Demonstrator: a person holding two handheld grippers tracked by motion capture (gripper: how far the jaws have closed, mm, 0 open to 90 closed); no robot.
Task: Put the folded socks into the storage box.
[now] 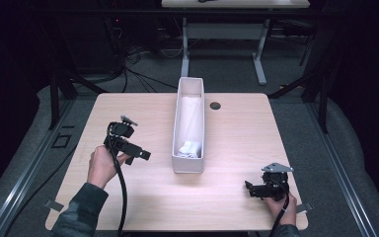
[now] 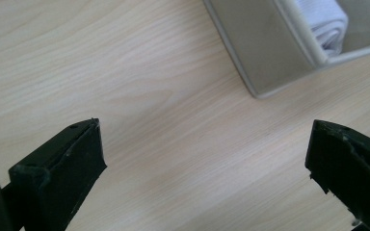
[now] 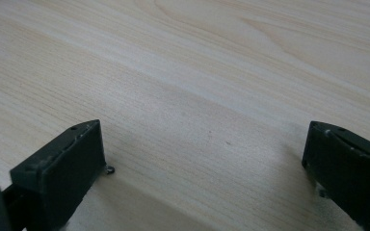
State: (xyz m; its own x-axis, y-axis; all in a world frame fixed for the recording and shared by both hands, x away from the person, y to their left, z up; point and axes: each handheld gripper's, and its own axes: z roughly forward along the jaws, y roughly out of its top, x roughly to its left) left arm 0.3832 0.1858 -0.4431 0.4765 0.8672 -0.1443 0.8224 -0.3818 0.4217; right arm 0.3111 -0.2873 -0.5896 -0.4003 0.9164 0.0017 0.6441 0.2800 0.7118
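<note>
R gripper sits low by the near right corner of the tabletop, jaws spread wide w/ nothing between them; the right gripper view has just bare wood grain betw. the two black jaws, tips close to the surface or touching it, can't tell which. L gripper is held up in the person's left hand over the left half of the tabletop, a bit farther in from the near edge, also gaping and empty, pointing right toward the near end of the box. In the left gripper view the jaws stand well apart over bare wood, w/ the box corner beyond them at upper right. Next out, the long narrow white box runs down the middle of the tabletop from nearish the front toward the far edge. Inside, at its near end, lies a rolled white cloth, maybe a sock or small towel, w/ more pale fabric stretching along the bottom toward the far end; can't tell if that's one piece or two. A small dark grommet hole sits just right of the box near the far edge. Judgement: looks like an idle/ready step, either pre-reach or just after a drop into the box, neither tool engaged. If the cloth is the target, next move calls for the L gripper to rise over the box wall, drop in at the near end and pinch the roll w/o snagging the thin wall; R could steady the box from its side.
</note>
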